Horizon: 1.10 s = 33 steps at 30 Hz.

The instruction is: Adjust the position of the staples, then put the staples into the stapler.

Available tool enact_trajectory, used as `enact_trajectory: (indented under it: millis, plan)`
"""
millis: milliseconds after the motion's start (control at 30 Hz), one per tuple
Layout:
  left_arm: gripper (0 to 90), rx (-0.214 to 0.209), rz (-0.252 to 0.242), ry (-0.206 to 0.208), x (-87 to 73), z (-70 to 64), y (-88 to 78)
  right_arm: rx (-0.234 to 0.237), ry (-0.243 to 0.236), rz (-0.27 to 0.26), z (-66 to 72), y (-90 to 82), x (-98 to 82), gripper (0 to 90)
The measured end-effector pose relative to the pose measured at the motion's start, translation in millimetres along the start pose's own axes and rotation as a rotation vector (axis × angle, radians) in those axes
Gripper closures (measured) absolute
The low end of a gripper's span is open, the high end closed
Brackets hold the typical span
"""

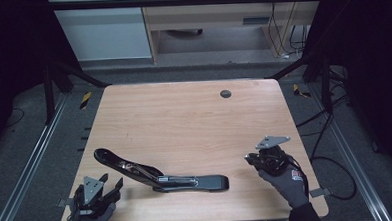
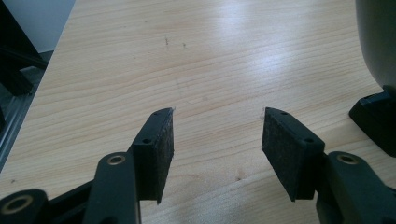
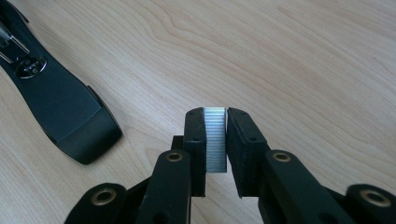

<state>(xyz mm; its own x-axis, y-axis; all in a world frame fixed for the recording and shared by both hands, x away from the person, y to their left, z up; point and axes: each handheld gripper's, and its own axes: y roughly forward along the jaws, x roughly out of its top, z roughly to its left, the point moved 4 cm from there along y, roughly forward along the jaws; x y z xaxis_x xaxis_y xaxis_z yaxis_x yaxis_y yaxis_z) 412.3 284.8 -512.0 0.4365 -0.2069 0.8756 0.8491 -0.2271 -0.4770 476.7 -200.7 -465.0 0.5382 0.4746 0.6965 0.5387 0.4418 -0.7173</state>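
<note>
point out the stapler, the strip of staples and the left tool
stapler (image 1: 197, 182), high view, on its black base.
strip of staples (image 3: 215, 139), right gripper view, on its ribbed silver face.
left tool (image 2: 217, 149), left gripper view, midway between its open pads.

Bare wooden table (image 1: 184, 116) with a small round grommet (image 1: 225, 93) near its far edge.

High view overhead, looking forward-down; both gripper views low, close, sharing the stapler (image 1: 162, 174) and table (image 1: 194, 120).
</note>
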Motion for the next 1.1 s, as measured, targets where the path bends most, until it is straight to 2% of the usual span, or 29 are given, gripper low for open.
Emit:
enact_trajectory:
  millis: [300, 433, 633, 800, 1100]
  plan:
    - [43.3, -0.001, 0.0, -0.005, -0.4, 1.5, -0.3, 0.041, -0.063, -0.025, 10.7, -7.2, 11.2, 78.2]
    - [43.4, 0.0, 0.0, -0.004, -0.2, 1.6, 0.1, 0.052, -0.069, -0.031, 13.9, -7.4, 16.7, 78.2]
    - [43.4, -0.001, 0.004, -0.001, -0.3, 1.3, 0.1, 0.076, -0.106, -0.047, 19.9, -8.2, 25.9, 78.2]
    - [43.3, -0.004, 0.006, -0.005, -0.4, 1.6, 0.8, 0.085, -0.125, -0.042, 25.0, -6.3, 31.3, 78.2]
    - [43.3, -0.006, 0.008, -0.006, -0.5, 1.2, 0.9, 0.133, -0.173, -0.044, 34.3, -5.8, 40.8, 78.2]
